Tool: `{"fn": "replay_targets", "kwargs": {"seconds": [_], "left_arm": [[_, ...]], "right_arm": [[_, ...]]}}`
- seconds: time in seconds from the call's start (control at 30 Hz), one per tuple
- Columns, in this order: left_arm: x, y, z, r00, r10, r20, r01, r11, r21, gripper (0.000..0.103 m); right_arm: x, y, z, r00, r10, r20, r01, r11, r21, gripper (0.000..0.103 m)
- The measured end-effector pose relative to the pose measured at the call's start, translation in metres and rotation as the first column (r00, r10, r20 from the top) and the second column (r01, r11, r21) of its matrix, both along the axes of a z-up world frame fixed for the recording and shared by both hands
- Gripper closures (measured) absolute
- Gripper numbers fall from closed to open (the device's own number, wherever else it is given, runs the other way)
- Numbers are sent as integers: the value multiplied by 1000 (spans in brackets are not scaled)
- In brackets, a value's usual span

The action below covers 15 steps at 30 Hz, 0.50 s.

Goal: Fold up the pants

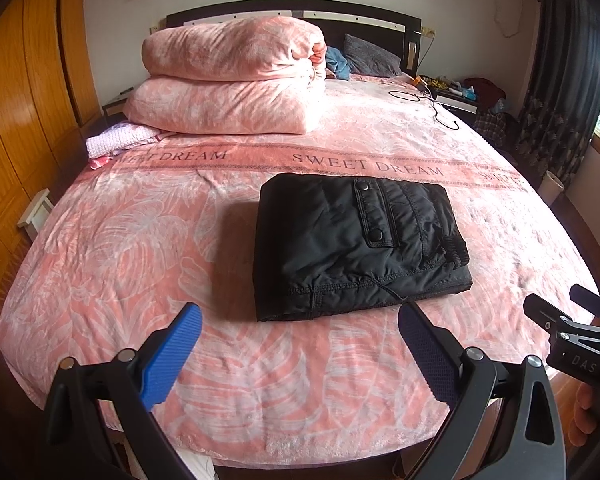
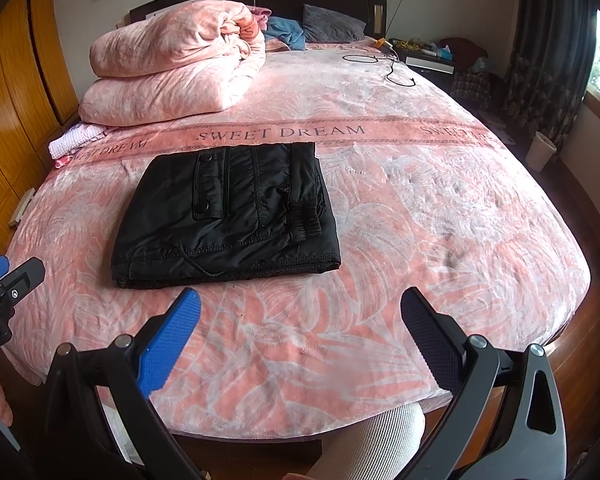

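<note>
Pants point(image 1: 360, 244) sit folded at 12 o'clock; both grippers point(image 1: 300, 344) point(image 2: 300, 332) released, empty. Nudging that slick stack could unfold it.

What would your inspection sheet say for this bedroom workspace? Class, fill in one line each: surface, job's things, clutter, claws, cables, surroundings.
Surface: bed, pink leaf-print cover reading SWEET DREAM.
Job's things: black pants folded into a compact rectangle, lying flat mid-bed.
Clutter: folded pink duvet, grey pillow, blue garment, pale knit cloth at the bed's edge.
Claws: left claw open; right claw open; neither touches the pants.
Cables: black cable loose on the far corner.
Surroundings: wooden wardrobe, dark curtain, window, bin.
</note>
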<state>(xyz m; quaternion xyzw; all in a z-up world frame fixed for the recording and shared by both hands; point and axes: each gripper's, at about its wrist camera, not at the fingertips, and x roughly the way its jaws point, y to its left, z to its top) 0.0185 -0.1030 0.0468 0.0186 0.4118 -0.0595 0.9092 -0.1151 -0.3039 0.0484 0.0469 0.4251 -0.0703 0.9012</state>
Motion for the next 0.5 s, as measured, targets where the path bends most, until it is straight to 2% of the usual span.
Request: {"fn": "replay_targets", "kwargs": {"seconds": [0.5], "left_arm": [[-9, -5, 14, 999, -11, 36, 11, 1000, 0, 4]], "right_arm": [[-8, 2, 7, 1000, 0, 19, 0, 1000, -1, 3]]}}
